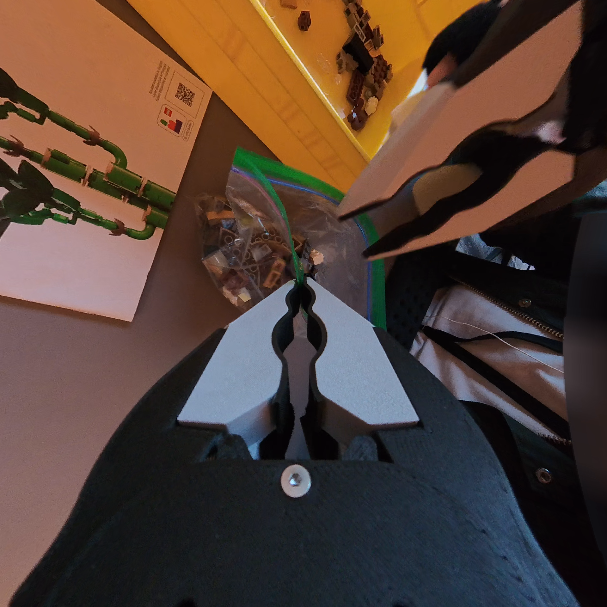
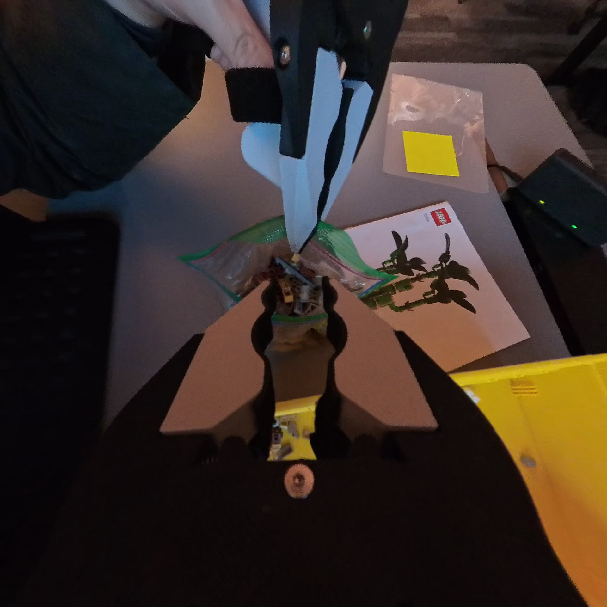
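Meanwhile, the green-edged clear zip bag (image 1: 285, 210) of small bricks is pinched at its rim by the left claw (image 1: 300, 285); the right claw (image 2: 297, 289) is held apart above its mouth.

The left gripper (image 1: 300, 284) is pinched tight on the green zip edge of a clear plastic bag (image 1: 289, 230), holding its mouth open. Inside sits a jumble of small brown, grey and tan bricks (image 2: 295, 289). The right gripper (image 2: 297, 289), jaws parted, hovers right over that open mouth, the bag resting on the grey table (image 2: 184, 184).
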